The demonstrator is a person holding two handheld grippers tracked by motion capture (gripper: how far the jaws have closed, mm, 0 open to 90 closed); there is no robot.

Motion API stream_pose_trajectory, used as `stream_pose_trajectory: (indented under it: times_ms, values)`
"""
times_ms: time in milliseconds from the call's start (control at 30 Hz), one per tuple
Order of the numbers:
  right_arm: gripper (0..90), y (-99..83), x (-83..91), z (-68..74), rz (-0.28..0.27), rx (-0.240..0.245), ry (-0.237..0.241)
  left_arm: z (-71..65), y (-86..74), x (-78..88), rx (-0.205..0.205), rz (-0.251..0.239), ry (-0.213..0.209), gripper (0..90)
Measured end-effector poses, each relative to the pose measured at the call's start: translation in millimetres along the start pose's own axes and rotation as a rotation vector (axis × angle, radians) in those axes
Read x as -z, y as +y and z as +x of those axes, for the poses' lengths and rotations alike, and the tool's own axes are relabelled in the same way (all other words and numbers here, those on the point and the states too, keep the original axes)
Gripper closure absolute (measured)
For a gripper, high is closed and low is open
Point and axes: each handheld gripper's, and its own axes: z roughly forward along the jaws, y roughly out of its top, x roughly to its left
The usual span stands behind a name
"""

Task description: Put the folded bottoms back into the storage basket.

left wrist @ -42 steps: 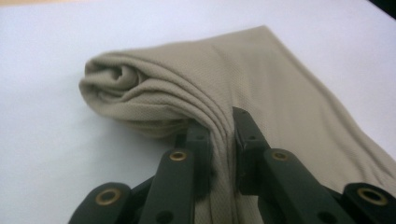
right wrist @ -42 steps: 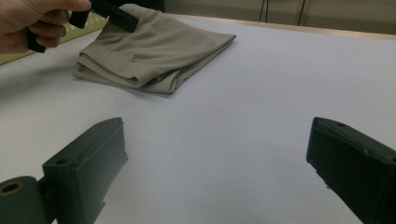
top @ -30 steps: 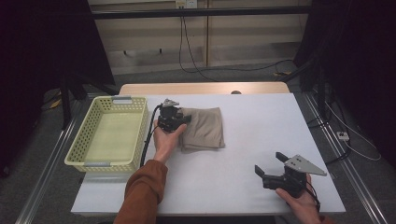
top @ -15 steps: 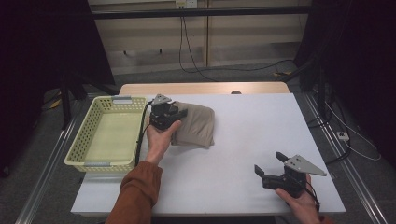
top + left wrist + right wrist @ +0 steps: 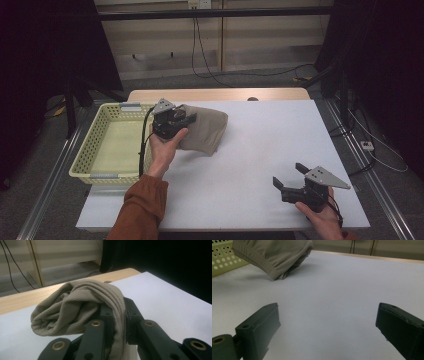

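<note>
Gripping the cloth [image 5: 202, 131] in our left tongs [image 5: 189, 119], jaws clenched on its folded edge, we have it lifted partly off the counter [image 5: 260, 150], bunched and hanging toward the right. Basket [image 5: 112, 145] sits just left of those tongs, long axis running away from us, so the left hand is far nearer. Right tongs [image 5: 289, 179] rest released, well apart at the counter's near right corner.
</note>
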Motion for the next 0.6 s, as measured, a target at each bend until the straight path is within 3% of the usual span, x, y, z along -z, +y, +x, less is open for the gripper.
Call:
stream_pose_trajectory:
  times_ms: [167, 300, 367, 600]
  values:
    - [4.8, 0.2, 0.3, -0.4, -0.006, -0.004, -0.002, -3.1, 3.7, 8.9, -0.008, -0.018, 0.004, 80.6]
    - [4.8, 0.3, 1.8, -0.3, -0.006, -0.003, -0.004, -6.8, 6.7, 18.4, -0.048, -0.023, 0.016, 80.6]
    - [4.8, 0.5, 2.2, -0.4, -0.010, 0.001, -0.005, -6.3, 7.8, 23.9, -0.037, -0.032, 0.013, 80.5]
    - [4.7, 0.4, 1.9, -0.6, -0.007, -0.001, -0.010, -8.0, 11.0, 43.4, -0.061, -0.063, 0.013, 80.6]
